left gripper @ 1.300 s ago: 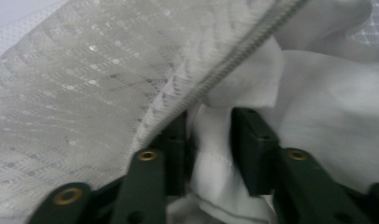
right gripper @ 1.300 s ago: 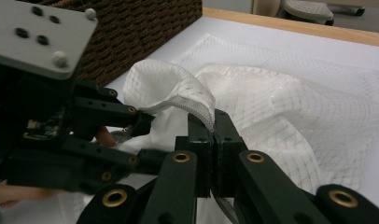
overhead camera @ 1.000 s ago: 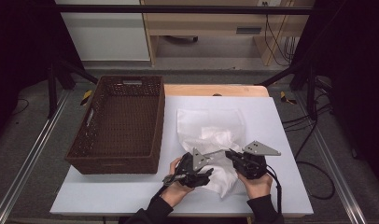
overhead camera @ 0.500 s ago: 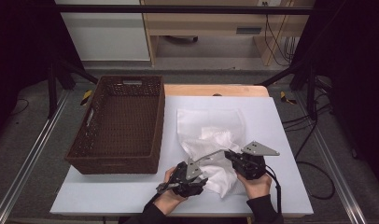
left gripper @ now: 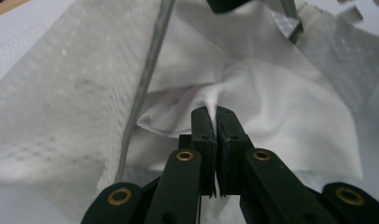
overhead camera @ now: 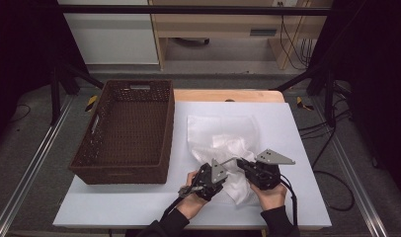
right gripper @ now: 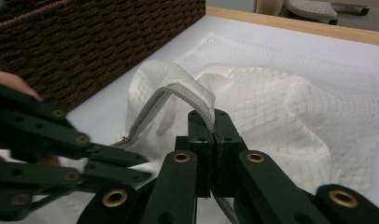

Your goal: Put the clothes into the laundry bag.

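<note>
In the high view, the left gripper [overhead camera: 204,180] and the right gripper [overhead camera: 243,165] meet at the near edge of the white mesh bag [overhead camera: 223,133], which lies on the white table [overhead camera: 297,148] just right of the brown wicker basket [overhead camera: 124,131]; hands and plates hide the jaw tips. In the left gripper view, the left gripper [left gripper: 214,114] has its jaws pressed together on a fold of white cloth [left gripper: 253,98] inside the bag's opening, its far edges blurred. In the right gripper view, the right gripper [right gripper: 211,119] is clamped on the bag's grey zipper edge [right gripper: 178,91], with the left gripper [right gripper: 127,163] blurred at lower left.
</note>
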The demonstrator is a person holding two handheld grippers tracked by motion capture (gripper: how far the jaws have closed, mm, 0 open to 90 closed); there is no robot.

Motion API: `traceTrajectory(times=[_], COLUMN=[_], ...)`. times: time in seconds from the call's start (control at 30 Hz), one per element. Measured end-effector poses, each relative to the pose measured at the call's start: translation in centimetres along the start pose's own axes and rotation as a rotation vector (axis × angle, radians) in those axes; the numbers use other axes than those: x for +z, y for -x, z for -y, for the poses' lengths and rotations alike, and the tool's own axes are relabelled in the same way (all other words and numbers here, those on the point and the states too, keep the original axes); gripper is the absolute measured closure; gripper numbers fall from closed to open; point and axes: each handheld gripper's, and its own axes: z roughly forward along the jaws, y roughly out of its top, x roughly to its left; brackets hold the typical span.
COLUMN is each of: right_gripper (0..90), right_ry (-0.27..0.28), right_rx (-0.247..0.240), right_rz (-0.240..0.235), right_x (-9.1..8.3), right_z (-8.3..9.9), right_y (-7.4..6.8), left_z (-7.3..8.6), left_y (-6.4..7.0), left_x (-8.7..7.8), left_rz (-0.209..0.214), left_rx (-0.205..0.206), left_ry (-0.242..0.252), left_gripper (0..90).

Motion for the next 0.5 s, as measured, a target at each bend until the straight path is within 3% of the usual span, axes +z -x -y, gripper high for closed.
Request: traceTrajectory(times=[0.17,0.23,0.3,0.37,0.43,0.5], right_gripper=[88.2,88.2,88.2,88.2,88.2,88.2], right_ry=[0.01,0.011,0.012,0.004,0.001,-0.005], right_rx=[-0.001,-0.003,0.0,0.0,0.007,0.009], right_rz=[-0.007,-0.01,-0.008,-0.004,-0.003,-0.002], right_x=[-0.2,-0.3,-0.4,-0.4,-0.3,-0.2], right_z=[-0.1,-0.2,-0.2,-0.2,0.0,0.1], right_y=[-0.1,-0.1,-0.1,0.0,0.2,0.2], left_z=[-1.1,-1.2,-0.8,-0.6,-0.6,-0.6], left_y=[-0.4,-0.7,-1.4,-1.6,-1.6,-1.6], left_x=[2.4,3.7,5.2,5.4,5.3,4.7], left_rz=[-0.085,-0.12,-0.116,-0.117,-0.134,-0.128], left_rx=[0.0,0.002,-0.028,-0.042,-0.029,-0.036], left_ry=[0.013,-0.007,-0.046,-0.023,-0.018,-0.013], left_gripper=[86.3,86.2,85.6,85.0,82.8,75.0])
